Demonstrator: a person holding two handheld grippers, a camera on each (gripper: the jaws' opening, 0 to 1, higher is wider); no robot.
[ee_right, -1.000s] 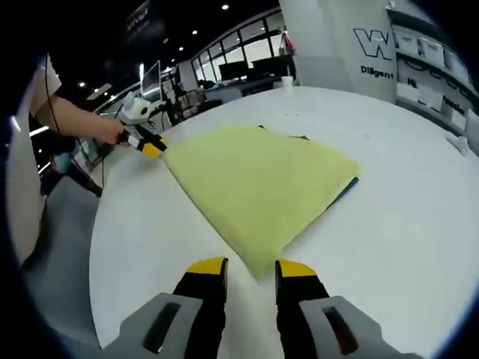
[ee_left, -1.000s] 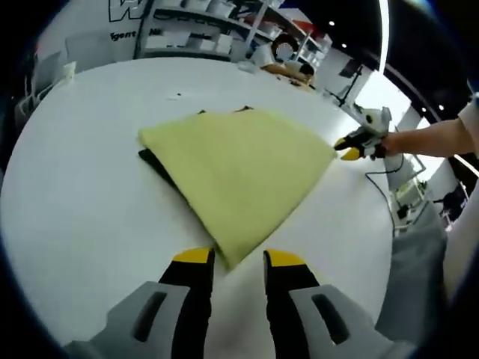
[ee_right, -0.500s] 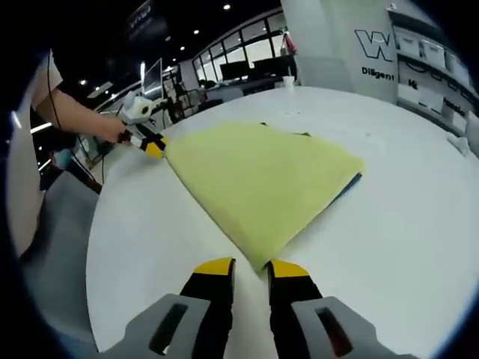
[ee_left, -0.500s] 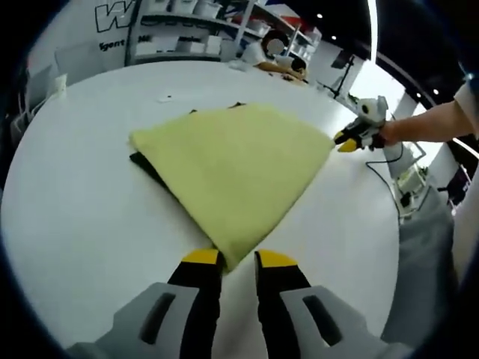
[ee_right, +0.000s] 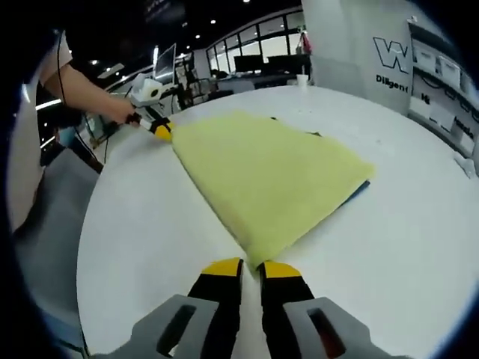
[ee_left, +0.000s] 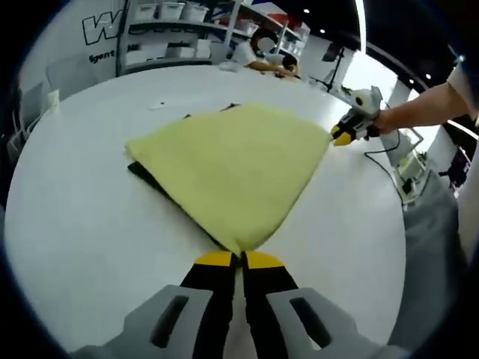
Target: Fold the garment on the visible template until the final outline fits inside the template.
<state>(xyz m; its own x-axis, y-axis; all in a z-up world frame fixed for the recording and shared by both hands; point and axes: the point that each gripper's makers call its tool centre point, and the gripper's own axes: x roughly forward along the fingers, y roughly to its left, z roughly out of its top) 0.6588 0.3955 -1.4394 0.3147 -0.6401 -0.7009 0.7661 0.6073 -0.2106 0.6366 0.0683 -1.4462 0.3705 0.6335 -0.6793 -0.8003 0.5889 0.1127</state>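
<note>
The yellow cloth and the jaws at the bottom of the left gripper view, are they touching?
Touching. In the left gripper view the left gripper has its jaws closed together on the near corner of the yellow cloth, with no gap showing.

Bright, even overhead light glares off the white table (ee_left: 82,202), with fisheye bending and soft edges.

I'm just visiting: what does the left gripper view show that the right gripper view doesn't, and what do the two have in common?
Left gripper view: shelves of storage bins and a seated person beyond the table. Right gripper view: big windows and a white cup near the table's far edge. Shared: the round white table, the yellow garment lying over a dark template, and the left hand-held gripper and right hand-held gripper, each pinching a garment corner.
</note>
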